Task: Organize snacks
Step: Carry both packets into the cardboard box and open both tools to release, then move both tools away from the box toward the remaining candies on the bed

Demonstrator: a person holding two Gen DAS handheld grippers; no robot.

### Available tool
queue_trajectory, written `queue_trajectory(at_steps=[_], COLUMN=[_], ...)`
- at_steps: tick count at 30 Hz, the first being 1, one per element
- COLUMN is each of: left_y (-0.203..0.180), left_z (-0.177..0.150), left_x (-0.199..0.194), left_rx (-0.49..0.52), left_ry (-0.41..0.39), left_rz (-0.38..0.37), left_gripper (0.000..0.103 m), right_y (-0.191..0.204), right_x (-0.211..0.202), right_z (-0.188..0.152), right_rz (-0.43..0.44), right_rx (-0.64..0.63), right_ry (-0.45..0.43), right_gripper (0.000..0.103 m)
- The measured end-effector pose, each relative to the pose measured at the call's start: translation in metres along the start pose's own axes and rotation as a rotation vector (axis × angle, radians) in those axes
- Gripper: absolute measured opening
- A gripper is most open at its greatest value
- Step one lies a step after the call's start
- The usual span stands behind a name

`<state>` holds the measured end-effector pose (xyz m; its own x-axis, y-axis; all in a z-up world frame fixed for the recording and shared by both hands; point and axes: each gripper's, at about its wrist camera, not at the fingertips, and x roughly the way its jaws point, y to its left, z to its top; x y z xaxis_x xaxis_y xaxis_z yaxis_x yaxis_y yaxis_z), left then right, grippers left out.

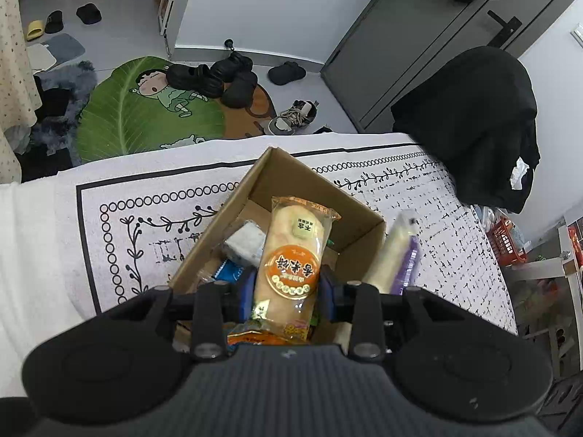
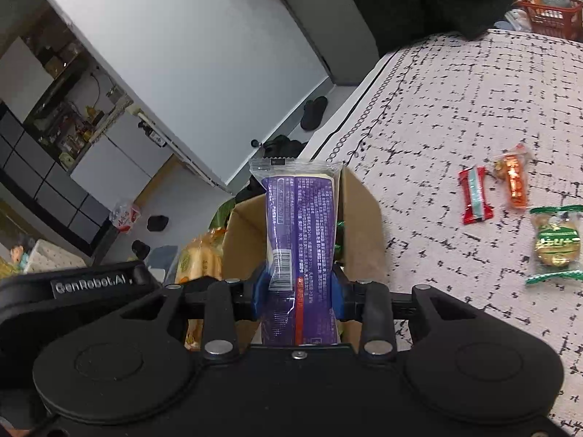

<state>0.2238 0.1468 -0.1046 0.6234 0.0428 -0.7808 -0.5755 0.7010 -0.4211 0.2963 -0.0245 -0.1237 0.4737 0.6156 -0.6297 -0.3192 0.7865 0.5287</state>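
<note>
My left gripper (image 1: 288, 289) is shut on an orange rice-cracker packet (image 1: 291, 255) and holds it over the open cardboard box (image 1: 360, 225). A grey-white snack (image 1: 244, 242) and a blue wrapper (image 1: 227, 271) lie inside the box. My right gripper (image 2: 297, 287) is shut on a purple and cream packet (image 2: 300, 218), held above the box (image 2: 359, 218); that packet also shows in the left wrist view (image 1: 397, 255) at the box's right wall. The orange packet (image 2: 198, 258) shows left of the box in the right wrist view.
On the patterned tablecloth (image 2: 473, 91) to the right lie a red candy (image 2: 475, 196), an orange candy (image 2: 515, 178) and a green-wrapped biscuit (image 2: 555, 244). A chair draped in black cloth (image 1: 473, 123) stands at the table's far right. Shoes (image 1: 218, 76) lie on the floor beyond.
</note>
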Motion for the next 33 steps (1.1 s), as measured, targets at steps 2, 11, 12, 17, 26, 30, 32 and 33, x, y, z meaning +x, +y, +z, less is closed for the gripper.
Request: queue_trajectory(at_steps=[2, 11, 12, 17, 26, 30, 32, 33], left_y=[0.002, 0.004, 0.002, -0.01, -0.027, -0.028, -0.03, -0.031], left_z=[0.002, 0.012, 0.013, 0.016, 0.015, 0.01, 0.007, 0.005], left_x=[0.0, 0.003, 0.003, 0.002, -0.004, -0.01, -0.01, -0.011], left_rx=[-0.003, -0.008, -0.006, 0.019, 0.027, 0.026, 0.032, 0.035], left_ry=[-0.001, -0.002, -0.002, -0.004, -0.031, -0.047, -0.04, -0.036], left_rz=[0.005, 0.016, 0.016, 0.012, 0.029, 0.069, 0.087, 0.096], left_gripper=[0.035, 0.035, 0.035, 0.035, 0.058, 0.072, 0.078, 0.081], right_y=[0.004, -0.001, -0.004, -0.017, -0.034, -0.043, -0.049, -0.053], right_x=[0.004, -0.009, -0.01, -0.017, -0.036, -0.047, -0.051, -0.054], right_z=[-0.004, -0.002, -0.001, 0.005, 0.015, 0.019, 0.021, 0.022], right_rz=[-0.009, -0.076, -0.083, -0.107, -0.103, -0.121, -0.135, -0.142], right_rx=[-0.016, -0.02, -0.008, 0.049, 0.09, 0.108, 0.12, 0.128], right_ry=[0.019, 0.021, 0.025, 0.027, 0.008, 0.005, 0.007, 0.006], right_gripper=[0.039, 0.047, 0.047, 0.047, 0.052, 0.055, 0.056, 0.057])
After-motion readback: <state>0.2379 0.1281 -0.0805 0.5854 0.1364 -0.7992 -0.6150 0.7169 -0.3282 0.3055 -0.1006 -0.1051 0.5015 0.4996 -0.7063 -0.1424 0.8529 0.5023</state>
